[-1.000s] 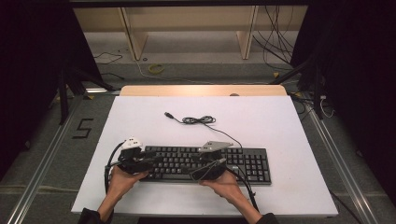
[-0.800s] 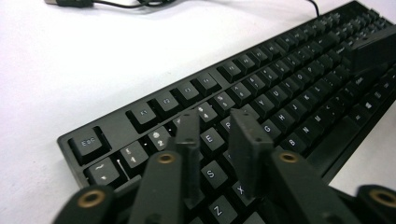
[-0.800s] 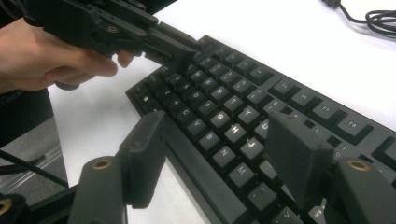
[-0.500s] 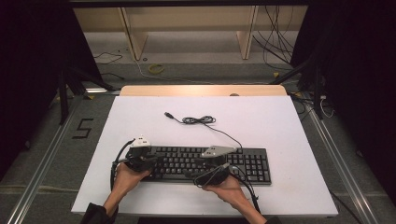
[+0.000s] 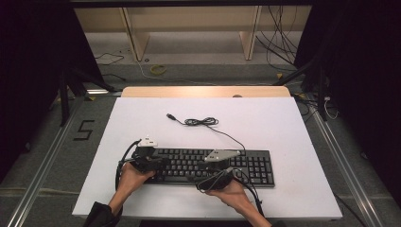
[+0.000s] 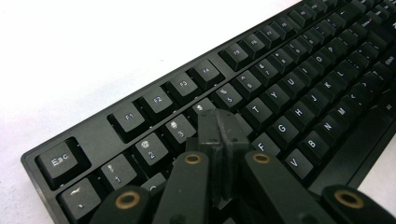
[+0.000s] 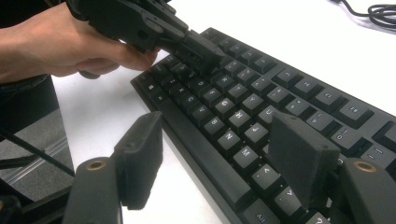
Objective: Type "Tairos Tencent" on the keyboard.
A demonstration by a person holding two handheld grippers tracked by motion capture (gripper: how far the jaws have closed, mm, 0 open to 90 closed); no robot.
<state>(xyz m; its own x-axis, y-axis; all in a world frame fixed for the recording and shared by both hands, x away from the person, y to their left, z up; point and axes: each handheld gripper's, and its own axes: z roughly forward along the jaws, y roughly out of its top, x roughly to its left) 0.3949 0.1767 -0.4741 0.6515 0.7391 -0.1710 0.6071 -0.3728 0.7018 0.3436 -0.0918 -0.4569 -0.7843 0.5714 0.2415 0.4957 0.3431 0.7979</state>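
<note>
Nearest the person, at the front edge of the white bench, the right tool hangs with its jaws wide apart, one over the bare bench in front of the keyboard and one over the bottom letter row; nothing is clamped between them. They have just been opening a little further. Its looped cable lies in front of the space bar.

A little farther in, toward the keyboard's left end, the left tool has its jaws pressed flat together, having just finished closing, with its tip down among the keys near the number row (whether it actually presses a key is hard to tell from here). The left hand grips its body.

The keyboard lies flat across the front half of the bench. Behind it, its cord runs back to a small coil and a loose plug. Beyond the bench stand wooden shelf legs and floor cables.
</note>
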